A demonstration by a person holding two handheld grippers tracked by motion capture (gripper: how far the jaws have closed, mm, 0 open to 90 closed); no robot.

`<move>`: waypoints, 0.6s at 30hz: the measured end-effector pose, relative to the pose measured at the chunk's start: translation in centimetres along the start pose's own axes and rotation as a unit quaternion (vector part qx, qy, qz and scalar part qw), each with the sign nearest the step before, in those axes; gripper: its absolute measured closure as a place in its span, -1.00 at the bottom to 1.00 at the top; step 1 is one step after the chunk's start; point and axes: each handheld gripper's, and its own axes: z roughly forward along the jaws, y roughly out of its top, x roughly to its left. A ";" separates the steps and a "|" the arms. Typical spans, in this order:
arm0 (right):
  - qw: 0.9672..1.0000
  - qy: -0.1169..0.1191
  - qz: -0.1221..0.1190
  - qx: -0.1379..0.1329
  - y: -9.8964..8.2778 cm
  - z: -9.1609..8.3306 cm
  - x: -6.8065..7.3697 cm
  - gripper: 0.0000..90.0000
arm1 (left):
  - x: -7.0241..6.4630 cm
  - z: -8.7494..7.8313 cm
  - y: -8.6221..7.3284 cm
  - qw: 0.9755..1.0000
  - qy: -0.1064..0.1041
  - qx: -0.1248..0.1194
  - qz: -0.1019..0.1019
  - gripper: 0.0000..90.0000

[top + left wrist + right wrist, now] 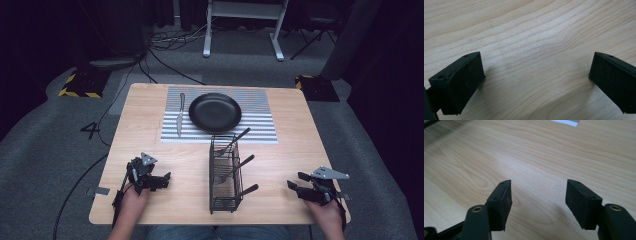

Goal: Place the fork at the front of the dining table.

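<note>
High view: at the left near edge of the pale wooden worktop (pixel 150 135), the person's left hand (pixel 131 199) holds the left black two-jaw tool (pixel 165 179), its jaws pointing right toward the rack. In the left gripper view that tool (pixel 536 75) has its jaws spread wide over bare wood grain, with nothing between them.

Farther back and to the right of it, a grey-and-white striped rectangular placemat (pixel 260 132) lies across the far half of the worktop. On the mat's left part rests a silver table knife (pixel 179 115), lying lengthwise front to back. Just beside the knife, at the mat's centre, sits a round black plate (pixel 215 112).

In front of the mat, near the worktop's middle, stands a black wire cutlery rack (pixel 224 197), long side running front to back. Several dark-handled utensils (pixel 235 168) lean in it with handles tilted up to the right; a fork head shows among them.

At the right near edge, the right hand (pixel 327 215) holds the right black tool (pixel 295 181), topped by a grey three-cornered plate, pointing left. In the right gripper view this tool (pixel 538 195) is also spread apart over bare wood, a corner of the striped mat visible at the top.
</note>
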 end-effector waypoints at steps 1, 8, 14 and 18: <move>1.000 0.001 0.001 -0.001 0.1 -0.4 0.1 -0.10 | 0.0 0.0 0.0 1.000 0.000 0.000 0.000 -1.00; 1.000 0.012 -0.029 -0.003 1.3 -2.4 2.1 0.01 | 0.0 -0.2 -0.3 1.000 -0.010 -0.001 0.013 -1.00; 0.999 0.023 -0.039 -0.021 2.4 -3.6 3.5 -0.02 | 0.1 -0.1 -0.1 1.000 -0.015 -0.001 0.015 -1.00; 0.998 0.038 -0.035 -0.040 3.5 -3.9 4.0 -0.01 | 0.1 -0.1 -0.1 1.000 -0.015 0.000 0.018 -1.00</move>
